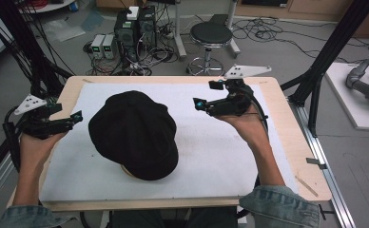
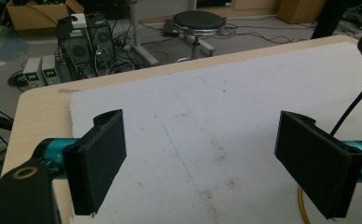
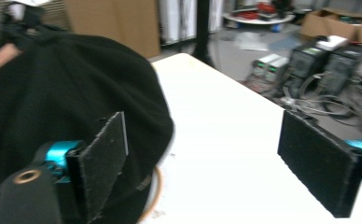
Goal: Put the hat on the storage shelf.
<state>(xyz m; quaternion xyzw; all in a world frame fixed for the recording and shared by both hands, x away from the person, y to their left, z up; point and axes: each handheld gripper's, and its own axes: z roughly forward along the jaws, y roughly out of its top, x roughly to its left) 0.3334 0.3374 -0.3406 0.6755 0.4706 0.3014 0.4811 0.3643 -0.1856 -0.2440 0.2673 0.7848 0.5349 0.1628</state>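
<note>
A black cap (image 1: 134,134) lies on the white mat (image 1: 230,152), between the two tools and nearer the left gripper (image 1: 71,118). Its long axis runs toward the person. Both that one and the right gripper (image 1: 207,95) have jaws wide apart, holding nothing.

Matt black cloth cap (image 1: 134,134); rough white mat (image 1: 220,156); wood table (image 1: 294,142)

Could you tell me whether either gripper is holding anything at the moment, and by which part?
Nothing is held: the left gripper and right gripper are open, either side of the black cap.
</note>
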